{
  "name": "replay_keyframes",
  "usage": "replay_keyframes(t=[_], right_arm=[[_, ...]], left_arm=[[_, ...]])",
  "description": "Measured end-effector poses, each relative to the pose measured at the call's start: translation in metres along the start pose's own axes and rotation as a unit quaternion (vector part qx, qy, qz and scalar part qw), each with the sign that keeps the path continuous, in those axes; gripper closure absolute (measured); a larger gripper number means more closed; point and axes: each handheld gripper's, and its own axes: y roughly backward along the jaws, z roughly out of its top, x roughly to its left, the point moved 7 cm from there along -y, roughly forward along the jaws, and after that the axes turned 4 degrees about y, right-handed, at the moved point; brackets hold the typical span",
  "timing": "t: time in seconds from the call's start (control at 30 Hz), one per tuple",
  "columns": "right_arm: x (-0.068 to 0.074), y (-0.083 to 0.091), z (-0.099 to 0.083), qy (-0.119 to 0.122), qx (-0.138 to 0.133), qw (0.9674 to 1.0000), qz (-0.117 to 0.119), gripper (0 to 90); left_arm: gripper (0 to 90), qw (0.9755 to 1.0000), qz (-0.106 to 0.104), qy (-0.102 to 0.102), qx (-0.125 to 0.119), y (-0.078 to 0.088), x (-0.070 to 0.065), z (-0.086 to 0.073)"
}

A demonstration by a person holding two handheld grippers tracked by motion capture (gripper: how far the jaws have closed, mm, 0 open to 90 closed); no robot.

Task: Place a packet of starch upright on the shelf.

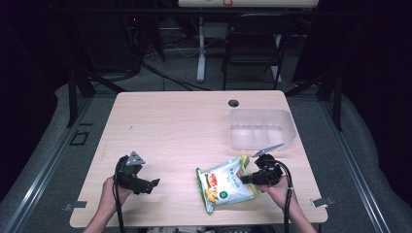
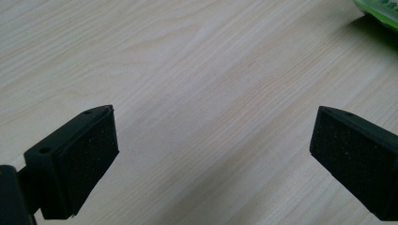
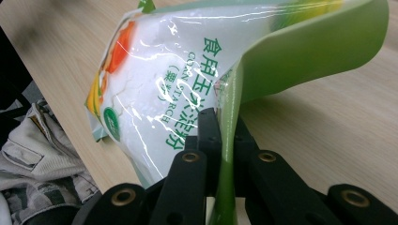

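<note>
Two grippers at work, one busy, one idle. Right gripper (image 3: 220,140) clamped tight on the green edge strip of the starch bag (image 1: 226,183), jaws nearly touching with only the thin sealed film between them. Bag near the front right of the table (image 1: 184,121), part raised off the wood at the pinched end, far end seemingly low toward the front edge; printed face turned toward the right gripper's camera, edge strip curling over above the jaws. Left gripper (image 2: 211,154) released, jaws wide apart over bare wood, nothing between them, a corner of the bag (image 2: 378,11) well off to the side.

Step in hand, by the look of it: lifting the bag to carry it. Likely target the clear plastic bin (image 1: 262,127) just beyond. Next move calls for a firm pinch, more height to clear the bin's near wall, then a short carry forward; thin slippery film could slide out.
</note>
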Motion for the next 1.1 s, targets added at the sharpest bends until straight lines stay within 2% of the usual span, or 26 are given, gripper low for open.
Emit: replay_keyframes(t=[0.13, 0.27, 0.57, 0.8, 1.1], right_arm=[[-0.009, 0.014, -0.003, -0.012, -0.018, 0.9998, -0.003, 87.2], [-0.015, 0.023, -0.007, -0.014, -0.022, 0.9996, -0.010, 86.9], [-0.016, 0.042, 0.001, -0.025, -0.047, 0.9984, -0.016, 86.5], [-0.012, 0.052, 0.008, -0.017, -0.047, 0.9987, -0.004, 85.7], [-0.010, 0.063, 0.018, -0.011, -0.044, 0.9990, -0.003, 87.2]], left_arm=[[1.4, 1.0000, -0.003, -0.002, 0.001, 0.000, -0.001, 0.001], [1.4, 1.0000, -0.002, -0.004, 0.002, -0.001, -0.002, 0.001], [1.4, 1.0000, 0.001, -0.001, 0.001, 0.000, 0.001, 0.000], [1.2, 1.0000, -0.004, -0.003, 0.001, -0.002, -0.001, 0.000], [1.1, 1.0000, -0.004, -0.002, 0.002, -0.002, 0.000, 0.000]])
